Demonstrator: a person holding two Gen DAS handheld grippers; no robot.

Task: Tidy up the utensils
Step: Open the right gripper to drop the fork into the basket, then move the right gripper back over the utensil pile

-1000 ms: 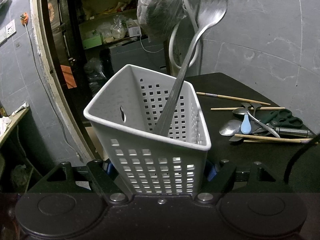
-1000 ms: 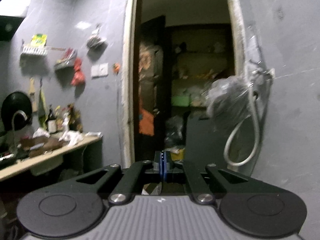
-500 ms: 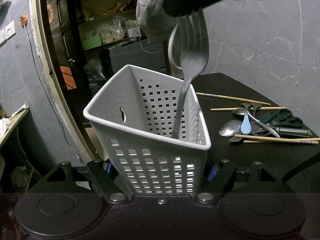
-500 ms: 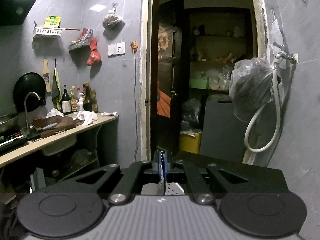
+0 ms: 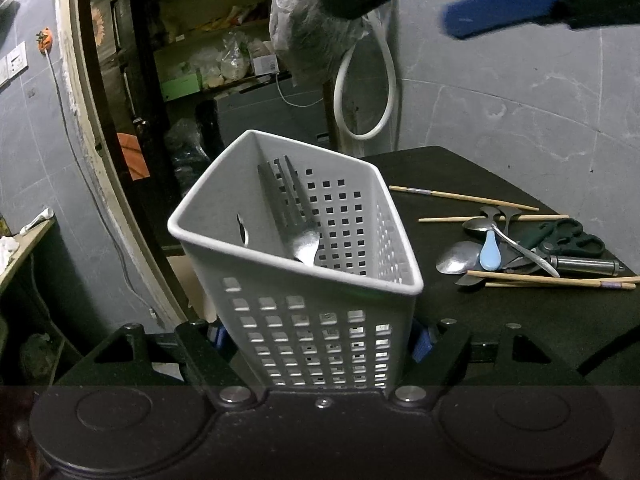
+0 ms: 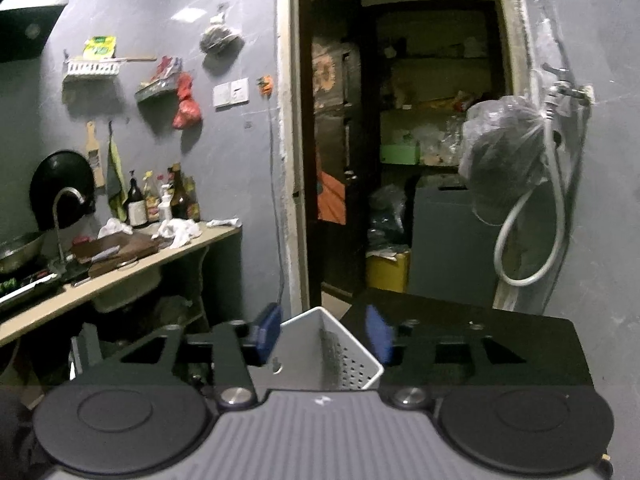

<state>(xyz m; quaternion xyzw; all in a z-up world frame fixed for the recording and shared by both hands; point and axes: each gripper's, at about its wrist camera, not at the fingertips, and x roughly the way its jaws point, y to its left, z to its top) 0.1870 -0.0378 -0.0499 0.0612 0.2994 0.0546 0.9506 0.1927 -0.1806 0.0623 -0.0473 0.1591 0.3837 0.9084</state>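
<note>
Your left hand-held gripper [image 5: 320, 336] is clamped on the white caddy [image 5: 304, 280] so it stays put, fork [image 5: 298, 224] resting tines-up inside. Right hand-held gripper [image 6: 322, 338] above has just spread its jaws, nothing between them, while spoons [image 5: 476, 248] and chopsticks [image 5: 552, 278] wait on the surface [image 5: 448, 176] to the right.

No legible text, brand, number or sign in either view.

- Yellow-and-green packet [image 6: 100, 46] on the white wall rack, upper left of the right wrist view: printing present, too blurred to read.
- Glass bottles with labels [image 6: 160, 200] on the pale counter, left of the same view: labels too small to make out.
- Small white mark [image 6: 321, 400] on the ribbed grey gripper housing, bottom centre: a logo shape, not readable as letters.
- White box [image 5: 264, 65] on the shelf beyond the doorway, upper centre of the left wrist view: dark print, illegible.
</note>
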